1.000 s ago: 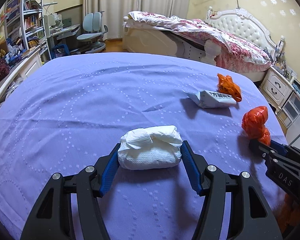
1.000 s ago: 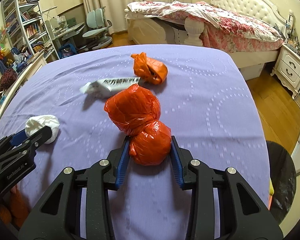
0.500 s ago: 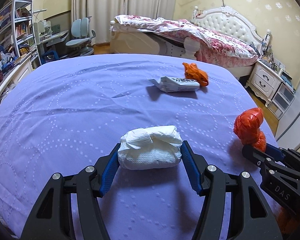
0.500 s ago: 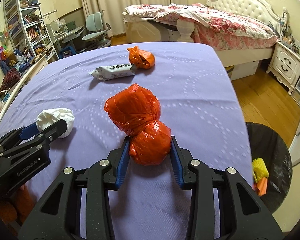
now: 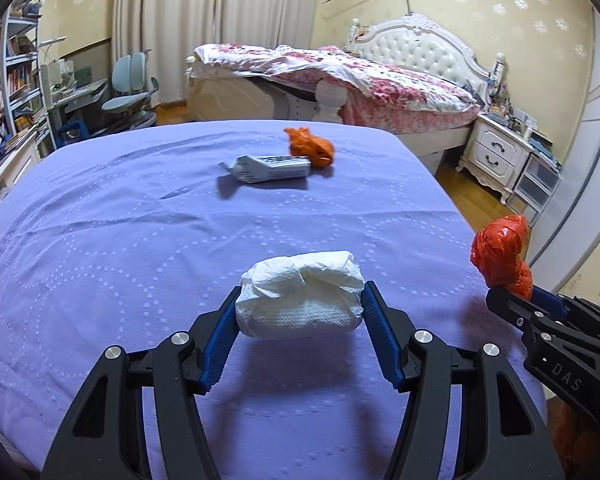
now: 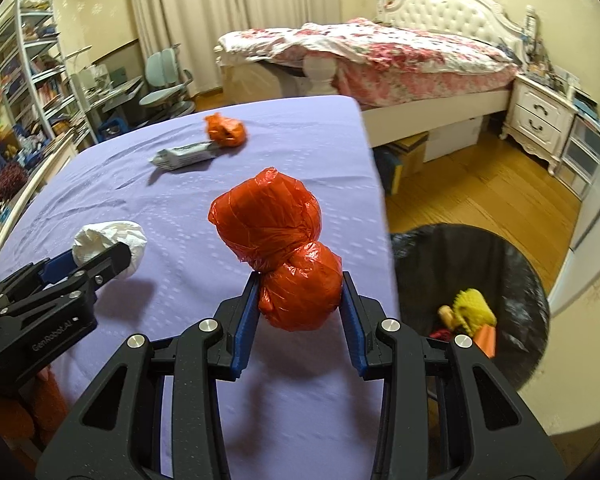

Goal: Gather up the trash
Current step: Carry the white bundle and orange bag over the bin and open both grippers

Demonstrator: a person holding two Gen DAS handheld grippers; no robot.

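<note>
Orange bag (image 6: 278, 248) upright in right gripper (image 6: 299, 312), knot end down

A flat white printed packet (image 5: 270, 168) lies near the far edge of the purple-clothed desk (image 5: 100, 240), touching a small crumpled orange plastic bag (image 5: 310, 147) beside it; a black-lined bin (image 6: 500, 264) stands off the desk's right edge.

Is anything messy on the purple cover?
Yes. A small orange bag and a crumpled white packet lie loose on the purple cover, where trash doesn't belong. The tissue wad and red bag are each clamped in a hand-held gripper, beside the black bin.
</note>
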